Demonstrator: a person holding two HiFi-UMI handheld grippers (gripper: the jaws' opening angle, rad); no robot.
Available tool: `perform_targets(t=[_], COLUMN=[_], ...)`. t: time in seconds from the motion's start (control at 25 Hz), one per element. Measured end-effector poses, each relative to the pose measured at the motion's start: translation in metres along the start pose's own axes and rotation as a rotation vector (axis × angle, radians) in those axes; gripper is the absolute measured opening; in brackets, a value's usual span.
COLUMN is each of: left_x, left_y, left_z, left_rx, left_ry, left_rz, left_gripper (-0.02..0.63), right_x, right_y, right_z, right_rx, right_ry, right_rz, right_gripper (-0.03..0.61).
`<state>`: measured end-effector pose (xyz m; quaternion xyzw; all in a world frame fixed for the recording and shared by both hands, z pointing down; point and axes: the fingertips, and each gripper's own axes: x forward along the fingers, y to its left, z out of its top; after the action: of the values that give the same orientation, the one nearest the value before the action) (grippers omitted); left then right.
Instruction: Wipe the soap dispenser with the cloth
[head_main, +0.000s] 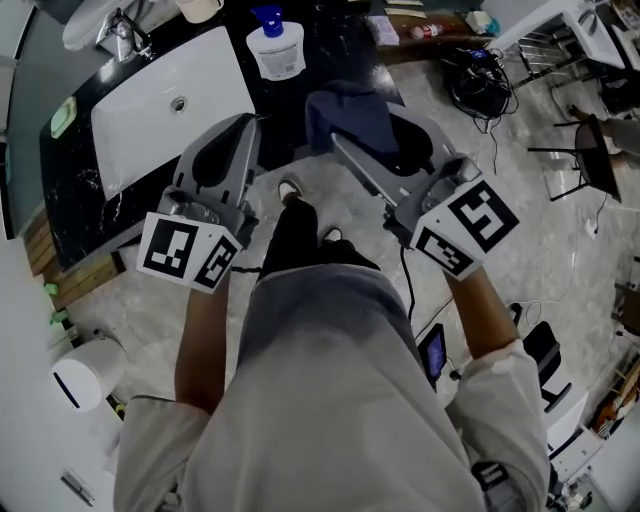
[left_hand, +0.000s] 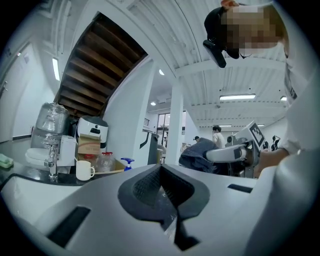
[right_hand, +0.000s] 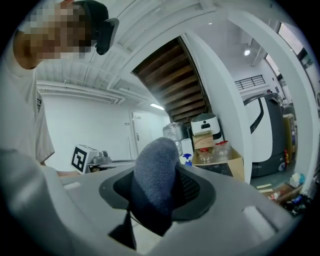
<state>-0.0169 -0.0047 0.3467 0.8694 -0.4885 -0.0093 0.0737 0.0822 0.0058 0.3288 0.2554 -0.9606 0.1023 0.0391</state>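
Note:
The soap dispenser (head_main: 276, 45), a white bottle with a blue pump, stands on the black counter beside the sink (head_main: 140, 120). My right gripper (head_main: 372, 138) is shut on a dark blue cloth (head_main: 342, 108), held in front of the counter just below the dispenser. In the right gripper view the cloth (right_hand: 155, 175) bulges out between the jaws, with the dispenser's pump (right_hand: 187, 158) small behind it. My left gripper (head_main: 245, 125) is shut with nothing in it, level over the counter's front edge by the sink. Its own view shows the closed pads (left_hand: 161, 176) and the pump (left_hand: 127, 162) beyond.
A faucet (head_main: 122, 35) stands at the sink's far end, with a white mug (left_hand: 85, 170), bottles and boxes along the counter. Cables (head_main: 478, 80) and a chair (head_main: 590, 150) lie on the floor to the right. A white bin (head_main: 85, 372) stands at lower left.

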Motion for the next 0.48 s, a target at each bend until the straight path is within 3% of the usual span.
perform_targets(t=[0.48], left_x=[-0.0086], left_y=[-0.0016], left_z=[0.0094], left_rx=[0.002], left_ry=[-0.024], left_rz=[0.003], left_gripper=[0.006], right_x=[-0.0003], right_y=[0.0073], right_z=[0.0075], right_rx=[-0.023], right_ry=[-0.023], right_rz=[-0.012], right_gripper=[0.163])
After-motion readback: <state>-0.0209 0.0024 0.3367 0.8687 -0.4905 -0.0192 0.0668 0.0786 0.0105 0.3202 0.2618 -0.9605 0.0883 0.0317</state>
